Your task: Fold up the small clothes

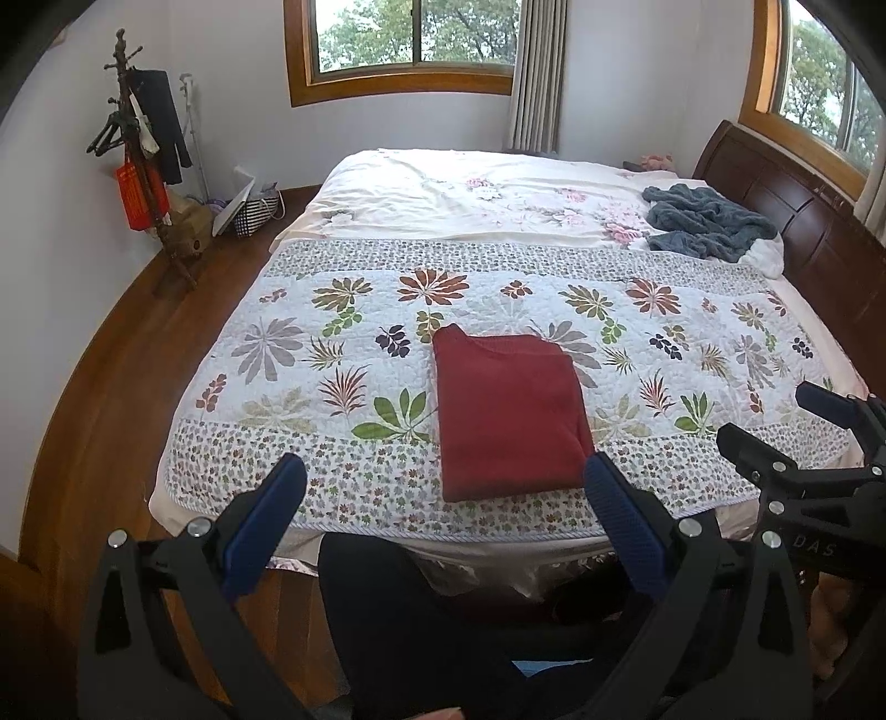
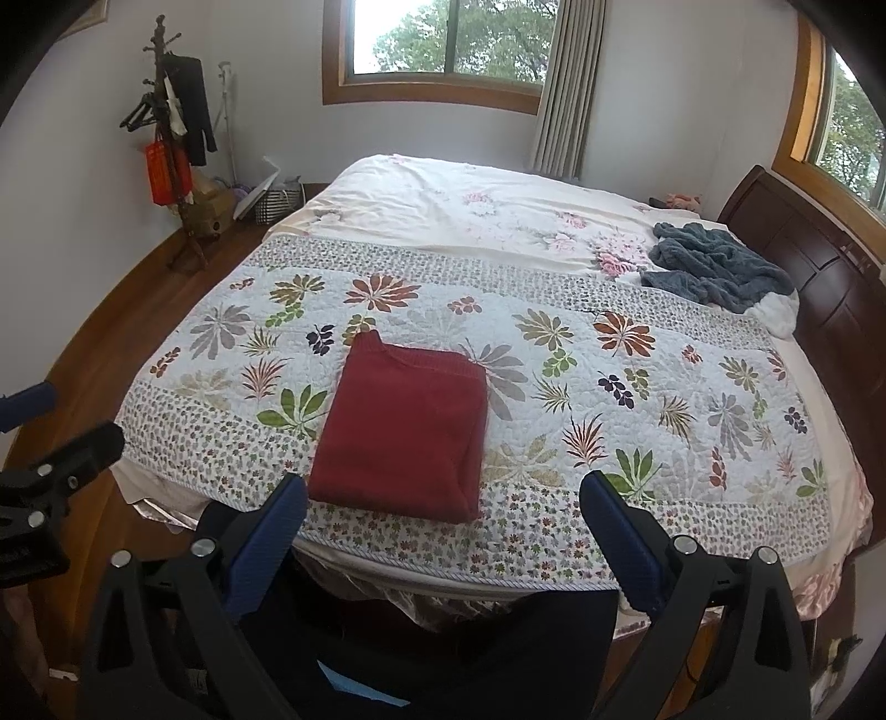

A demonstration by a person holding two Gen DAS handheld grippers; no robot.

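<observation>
one folded red sweater (image 1: 509,415) on floral quilt (image 1: 310,354), grey blanket (image 1: 709,221) far off

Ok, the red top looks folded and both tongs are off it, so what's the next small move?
Probably hold back and leave it. The red top lies as a neat rectangle on the floral quilt, near its front edge, and the left tongs and right tongs are open, empty and clear of it.

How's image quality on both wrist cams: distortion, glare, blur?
Left wrist: heavy fisheye bend on the floor and window, black corners, window sky bright; red sweater sharp in soft even daylight, left gripper open. Right wrist: same bend, window sky blown out white, sweater crisp, right gripper open, no motion blur.
</observation>
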